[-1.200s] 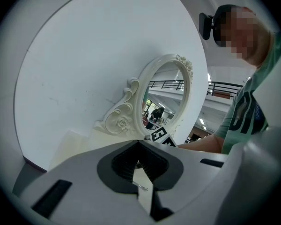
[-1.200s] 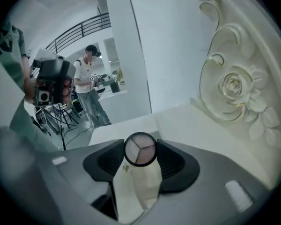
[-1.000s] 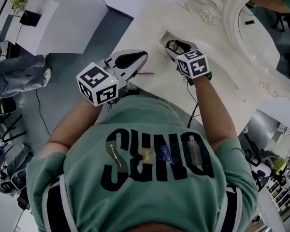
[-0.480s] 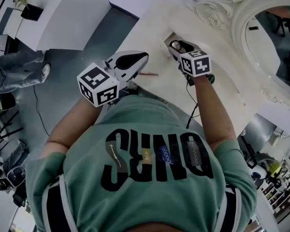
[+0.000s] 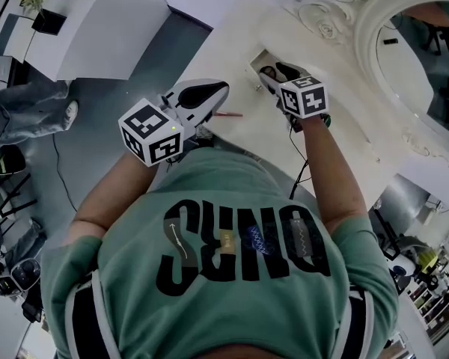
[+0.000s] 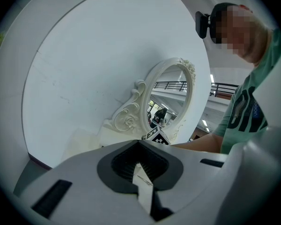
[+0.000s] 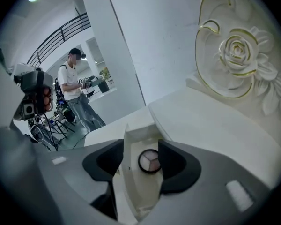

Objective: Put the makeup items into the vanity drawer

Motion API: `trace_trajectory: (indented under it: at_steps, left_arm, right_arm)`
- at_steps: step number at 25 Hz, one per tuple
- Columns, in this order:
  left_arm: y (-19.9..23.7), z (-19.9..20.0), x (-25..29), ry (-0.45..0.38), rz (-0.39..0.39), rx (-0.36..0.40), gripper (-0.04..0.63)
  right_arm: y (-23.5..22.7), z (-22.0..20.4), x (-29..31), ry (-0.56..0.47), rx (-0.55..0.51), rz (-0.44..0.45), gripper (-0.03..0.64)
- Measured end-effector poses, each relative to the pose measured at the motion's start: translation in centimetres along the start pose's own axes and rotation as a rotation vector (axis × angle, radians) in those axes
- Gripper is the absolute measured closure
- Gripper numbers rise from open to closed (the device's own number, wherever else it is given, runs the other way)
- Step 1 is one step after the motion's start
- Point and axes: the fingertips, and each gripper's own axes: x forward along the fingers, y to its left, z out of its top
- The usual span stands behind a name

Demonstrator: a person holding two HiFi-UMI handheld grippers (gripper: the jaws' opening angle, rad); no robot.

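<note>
My right gripper (image 7: 141, 145) holds its jaws apart and empty. Between and just beyond them, a round eyeshadow compact (image 7: 149, 161) lies in the open vanity drawer (image 7: 131, 139). My left gripper (image 6: 140, 144) is closed on nothing, and a thin red pencil (image 5: 228, 114) lies just past its tips.

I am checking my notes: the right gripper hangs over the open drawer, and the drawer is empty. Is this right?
No. The drawer is not empty: a compact lies in it, as the right gripper view shows. The right gripper does hang over the open drawer.
</note>
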Motion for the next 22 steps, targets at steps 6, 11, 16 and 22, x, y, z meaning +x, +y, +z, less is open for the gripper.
trace_trajectory:
  at_steps: [6,11,16,22]
  left_arm:
    - [-0.9,0.3,1.1,0.006,-0.018,0.021,0.592]
    - [-3.1,1.6,2.4,0.002,-0.055,0.058,0.592]
    - [-7.2,4.8,4.6,-0.036,-0.131,0.133,0.592]
    - [-14.6,7.7,7.8,-0.083,-0.23,0.211,0.592]
  right_arm:
    - [0.4,1.3,-2.7,-0.091,0.013,0.024,0.378]
    - [1.5,3.0,-8.6,-0.215,0.012,0.055,0.378]
    - [1.8,5.6,-19.1,-0.412,-0.029,0.031,0.38]
    - [2.6,5.7,-33.8,-0.654,-0.095,-0.016,0.441]
